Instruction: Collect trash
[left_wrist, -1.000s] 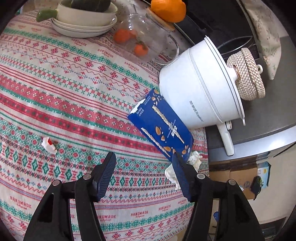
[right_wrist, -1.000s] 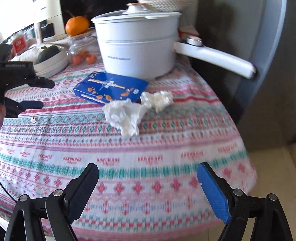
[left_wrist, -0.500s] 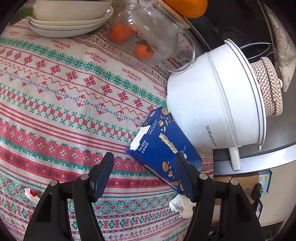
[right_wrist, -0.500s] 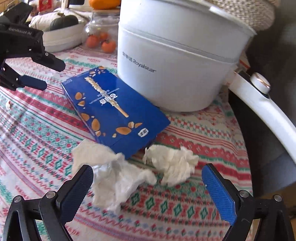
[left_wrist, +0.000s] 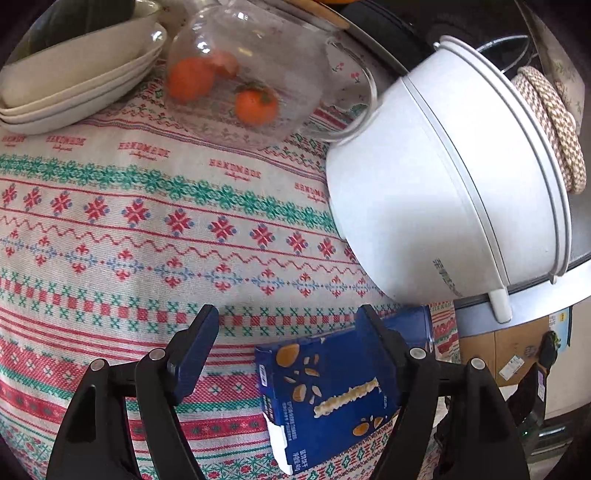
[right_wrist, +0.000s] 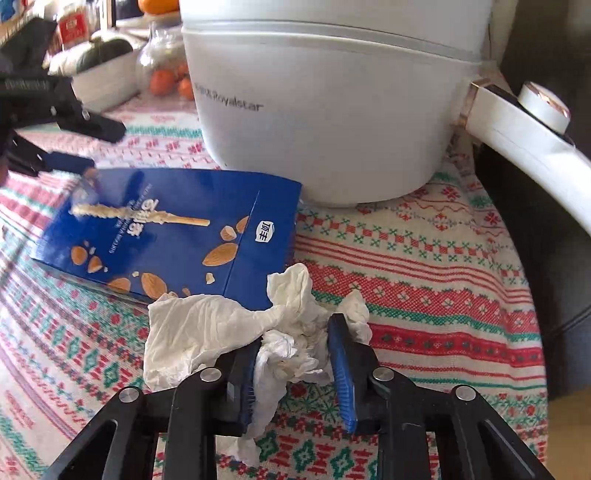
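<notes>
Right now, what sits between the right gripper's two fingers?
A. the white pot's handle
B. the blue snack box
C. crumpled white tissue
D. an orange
C. In the right wrist view the right gripper is closing, with the crumpled white tissue bunched between its blue pads; the blue snack box lies flat on the tablecloth just beyond the tissue, outside the jaws.

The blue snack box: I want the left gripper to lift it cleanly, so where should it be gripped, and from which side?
Grip the blue snack box across its thin long edges near the end farthest from the white pot, coming from above. It lies flat on the tablecloth, its far corner tucked by the pot. The left gripper, jaws opening, already straddles it.
</notes>
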